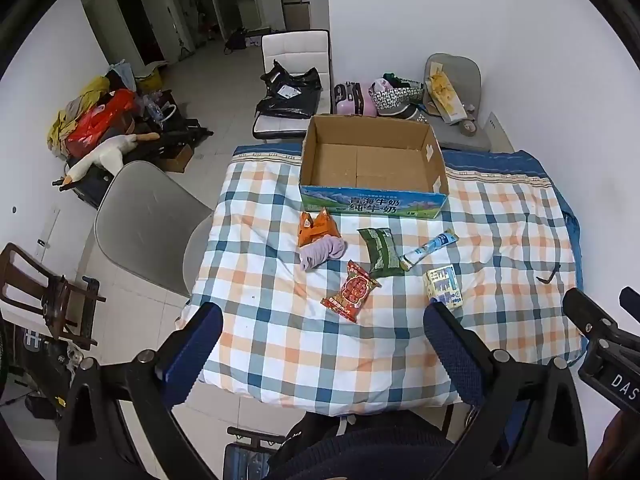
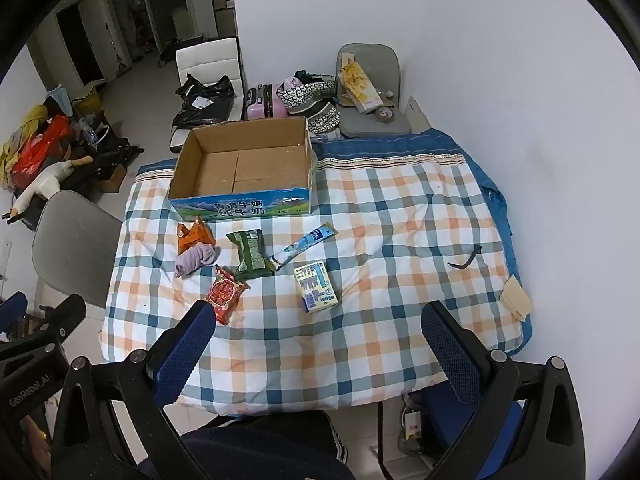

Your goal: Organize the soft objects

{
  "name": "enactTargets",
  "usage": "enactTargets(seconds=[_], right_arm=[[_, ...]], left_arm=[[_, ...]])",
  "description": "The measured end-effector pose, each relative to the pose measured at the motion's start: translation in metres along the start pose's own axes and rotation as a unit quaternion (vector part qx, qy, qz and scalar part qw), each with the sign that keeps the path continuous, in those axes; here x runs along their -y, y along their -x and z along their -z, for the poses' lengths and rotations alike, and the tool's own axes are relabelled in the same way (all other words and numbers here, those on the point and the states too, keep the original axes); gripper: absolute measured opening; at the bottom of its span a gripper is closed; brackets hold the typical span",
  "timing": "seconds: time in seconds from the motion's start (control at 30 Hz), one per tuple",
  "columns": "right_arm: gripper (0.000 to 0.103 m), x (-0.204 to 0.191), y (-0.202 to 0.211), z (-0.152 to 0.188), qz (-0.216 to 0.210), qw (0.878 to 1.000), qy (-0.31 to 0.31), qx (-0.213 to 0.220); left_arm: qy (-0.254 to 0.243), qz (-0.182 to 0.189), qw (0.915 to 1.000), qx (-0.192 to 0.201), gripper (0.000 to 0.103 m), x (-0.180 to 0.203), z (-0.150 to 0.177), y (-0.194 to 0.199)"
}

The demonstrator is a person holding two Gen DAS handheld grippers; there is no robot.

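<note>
An empty cardboard box (image 1: 374,160) (image 2: 244,168) stands at the far side of the checked tablecloth (image 1: 280,340) (image 2: 380,320). In front of it lie an orange packet (image 1: 318,226) (image 2: 195,236), a lilac cloth (image 1: 322,254) (image 2: 196,259), a green packet (image 1: 380,250) (image 2: 250,254), a red packet (image 1: 352,292) (image 2: 225,294), a blue-white tube (image 1: 428,248) (image 2: 302,246) and a yellow-blue carton (image 1: 443,286) (image 2: 315,286). My left gripper (image 1: 324,328) and right gripper (image 2: 320,324) hover open above the near table edge, holding nothing.
A grey chair (image 1: 148,216) (image 2: 76,244) stands at the table's left. Behind the table are a white chair with black bags (image 1: 292,92), a pink suitcase (image 1: 354,100) and a grey chair with clutter (image 1: 452,96). A dark strap (image 2: 466,258) and beige cloth (image 2: 516,298) lie at the right.
</note>
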State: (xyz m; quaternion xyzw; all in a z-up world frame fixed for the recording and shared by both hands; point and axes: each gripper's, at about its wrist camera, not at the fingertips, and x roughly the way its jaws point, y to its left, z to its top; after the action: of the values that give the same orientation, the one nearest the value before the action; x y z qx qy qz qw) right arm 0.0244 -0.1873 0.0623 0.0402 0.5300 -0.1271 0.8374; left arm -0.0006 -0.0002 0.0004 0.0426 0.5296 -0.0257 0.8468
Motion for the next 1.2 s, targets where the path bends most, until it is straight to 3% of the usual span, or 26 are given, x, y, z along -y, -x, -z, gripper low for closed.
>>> enactTargets(seconds=[0.27,0.63,1.2], right_arm=[[0.103,0.000,0.004,0.001,0.005,1.000,0.002,0.003],[0.103,0.006,0.017,-0.012,0.017,1.000,0.000,0.012],[0.103,0.009,0.023,-0.003,0.028,0.999,-0.010,0.033]], left_arm=[[0.000,0.005,1.0000,0.003,0.103,0.008,-0.015,0.008],[0.001,0.010,0.9999,0.008,0.103,0.004,-0.013,0.011],[0.000,0.011,0.9998,0.017,0.103,0.005,-0.016,0.017]])
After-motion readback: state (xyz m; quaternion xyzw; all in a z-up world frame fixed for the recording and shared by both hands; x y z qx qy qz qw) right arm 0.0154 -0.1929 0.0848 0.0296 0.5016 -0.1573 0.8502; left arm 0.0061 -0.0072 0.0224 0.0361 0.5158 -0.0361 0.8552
